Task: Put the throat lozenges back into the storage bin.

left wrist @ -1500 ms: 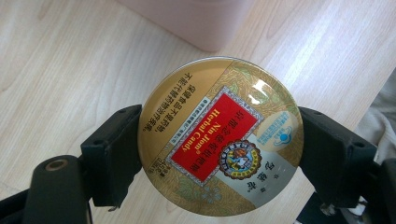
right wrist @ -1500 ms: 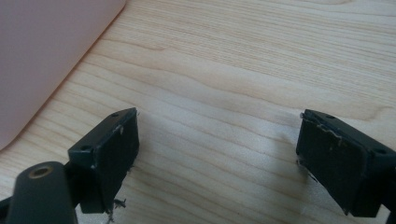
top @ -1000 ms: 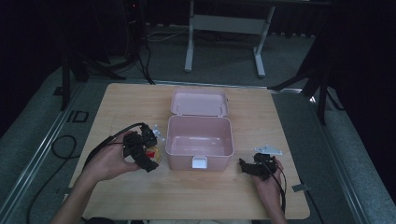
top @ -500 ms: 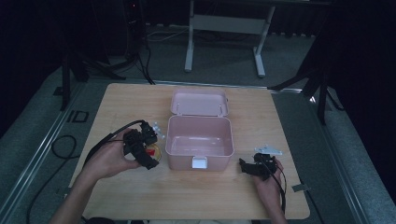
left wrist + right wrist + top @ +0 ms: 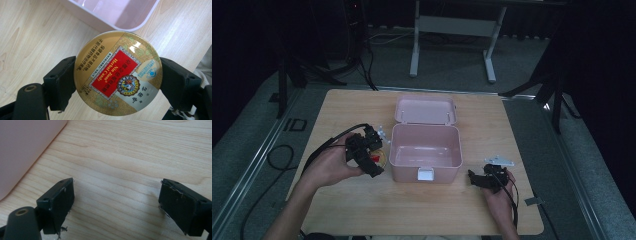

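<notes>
The left gripper (image 5: 117, 82) is clamping a round, gold-coloured metal candy tin (image 5: 118, 73) with a red label panel, its two black jaws pressing on opposite sides of the tin's rim. In the left gripper view the tin's printed lid is facing the camera, and the pale wooden table top (image 5: 30, 32) is lying behind it. A rounded corner of the open pink plastic storage box (image 5: 117, 15) is showing just beyond the tin's upper edge.

In the high view the left gripper (image 5: 371, 156) is sitting in the person's left hand (image 5: 332, 165), just beside the left wall of the pink box (image 5: 426, 150); a bit of the tin's red and gold (image 5: 379, 158) is peeking out between gripper and box. The box is standing near the middle of the table (image 5: 362, 210), with its hinged lid (image 5: 425, 109) lying open behind it.

The right gripper (image 5: 116, 205) is standing open, nothing between its widely parted jaws, which are hovering over bare wood with the pink wall (image 5: 22, 147) off to one side. In the high view this gripper (image 5: 484, 179) is resting in the person's right hand (image 5: 499, 197), near the box's front right corner but apart from it.
</notes>
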Demonstrator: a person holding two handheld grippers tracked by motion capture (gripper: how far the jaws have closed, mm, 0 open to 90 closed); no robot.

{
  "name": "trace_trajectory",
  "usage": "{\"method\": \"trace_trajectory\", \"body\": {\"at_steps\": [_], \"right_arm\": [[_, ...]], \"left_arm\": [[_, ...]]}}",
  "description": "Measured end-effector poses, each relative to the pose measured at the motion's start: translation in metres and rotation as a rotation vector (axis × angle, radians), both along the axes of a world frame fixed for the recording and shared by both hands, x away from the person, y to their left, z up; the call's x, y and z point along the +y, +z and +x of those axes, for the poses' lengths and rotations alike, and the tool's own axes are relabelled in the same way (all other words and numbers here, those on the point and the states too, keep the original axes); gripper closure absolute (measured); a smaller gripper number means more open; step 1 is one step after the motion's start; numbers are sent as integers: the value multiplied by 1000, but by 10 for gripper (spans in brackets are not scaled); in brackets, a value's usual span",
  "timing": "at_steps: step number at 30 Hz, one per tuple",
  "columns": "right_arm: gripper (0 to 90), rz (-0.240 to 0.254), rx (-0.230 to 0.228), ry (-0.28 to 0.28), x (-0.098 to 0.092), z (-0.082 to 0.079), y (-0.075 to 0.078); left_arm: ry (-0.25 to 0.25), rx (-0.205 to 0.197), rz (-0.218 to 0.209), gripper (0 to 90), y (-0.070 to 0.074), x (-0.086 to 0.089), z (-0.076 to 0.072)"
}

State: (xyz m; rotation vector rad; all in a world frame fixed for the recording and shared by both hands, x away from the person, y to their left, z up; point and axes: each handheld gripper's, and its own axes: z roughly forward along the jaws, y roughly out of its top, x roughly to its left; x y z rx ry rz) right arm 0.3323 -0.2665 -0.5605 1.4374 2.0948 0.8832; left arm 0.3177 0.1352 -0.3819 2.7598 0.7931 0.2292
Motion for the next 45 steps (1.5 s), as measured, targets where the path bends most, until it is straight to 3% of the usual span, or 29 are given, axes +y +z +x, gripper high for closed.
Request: {"method": "trace_trajectory", "body": {"at_steps": [30, 45], "right_arm": [[130, 1, 0, -1, 0, 0, 0], [130, 0, -2, 0, 0, 0, 0]], "left_arm": [[-32, 8, -4, 204, 11, -16, 16], [-36, 24, 0, 204, 7, -26, 25]]}}
